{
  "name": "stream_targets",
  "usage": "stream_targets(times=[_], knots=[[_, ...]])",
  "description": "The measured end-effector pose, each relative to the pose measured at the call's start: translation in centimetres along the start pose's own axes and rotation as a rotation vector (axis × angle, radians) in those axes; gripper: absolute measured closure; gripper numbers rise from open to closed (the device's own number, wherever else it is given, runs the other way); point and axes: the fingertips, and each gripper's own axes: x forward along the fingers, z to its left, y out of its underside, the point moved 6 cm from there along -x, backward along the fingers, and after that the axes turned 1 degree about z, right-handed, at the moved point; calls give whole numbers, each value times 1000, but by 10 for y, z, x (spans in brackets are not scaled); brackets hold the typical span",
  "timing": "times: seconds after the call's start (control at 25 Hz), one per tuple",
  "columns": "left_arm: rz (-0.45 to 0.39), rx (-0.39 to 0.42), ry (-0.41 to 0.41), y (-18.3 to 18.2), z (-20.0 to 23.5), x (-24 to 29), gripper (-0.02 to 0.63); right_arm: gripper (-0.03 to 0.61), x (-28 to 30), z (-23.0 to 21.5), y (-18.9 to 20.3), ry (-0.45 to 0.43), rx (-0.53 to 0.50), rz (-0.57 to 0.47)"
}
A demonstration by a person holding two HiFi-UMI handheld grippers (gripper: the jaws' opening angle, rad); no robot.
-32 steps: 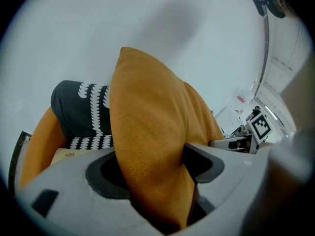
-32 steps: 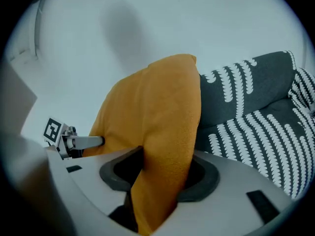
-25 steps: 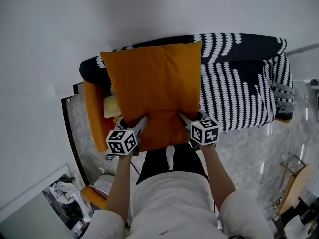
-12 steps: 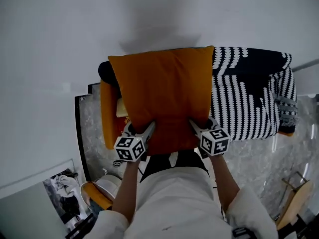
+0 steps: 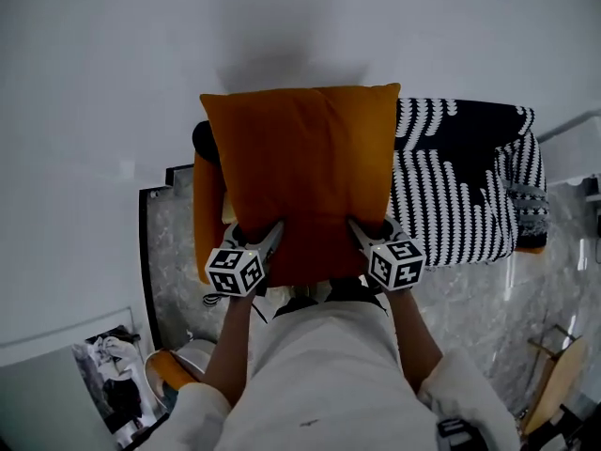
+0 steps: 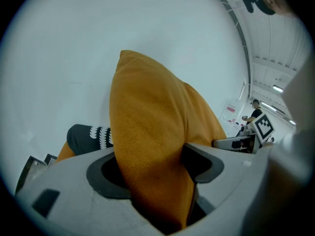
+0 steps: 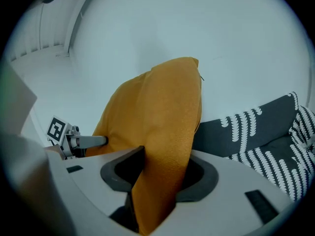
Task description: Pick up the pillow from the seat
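The orange square fabric pillow [image 5: 300,177] is held up before the white wall [image 5: 103,73], hiding the left part of the black seat with white leaf pattern [image 5: 460,186]. The left gripper [image 6: 158,181] pinches the pillow's near left edge and the right gripper [image 7: 156,181] its near right edge. A second orange cushion [image 5: 207,216] lies just left of it.

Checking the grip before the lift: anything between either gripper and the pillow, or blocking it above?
Nothing visible. The left gripper and right gripper each clamp directly on the lower edge of the orange pillow, fabric between the jaws. Above the pillow, both gripper views show only bare wall.
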Motion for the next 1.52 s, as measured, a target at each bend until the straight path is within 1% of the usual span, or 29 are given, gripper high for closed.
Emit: stream_targets(times=[0.28,0.52,0.64,0.84,1.08,1.28,1.52], knots=[[-77,-8,78,5,10,-42,279,379,-28,47,0,34,-83,-49],[-144,-4,127,14,17,-90,285,380,-54,95,10,45,-154,-116],[-169,8,152,17,21,-112,285,380,-66,119,16,65,-176,-142],[-202,42,194,22,25,-142,287,381,-84,150,32,100,-188,-182],[-220,91,240,30,19,-169,288,387,-107,174,54,136,-168,-210],[-239,113,270,27,14,-184,293,388,-122,188,57,154,-174,-249],[-256,129,264,22,15,-194,296,393,-125,195,55,150,-184,-271]])
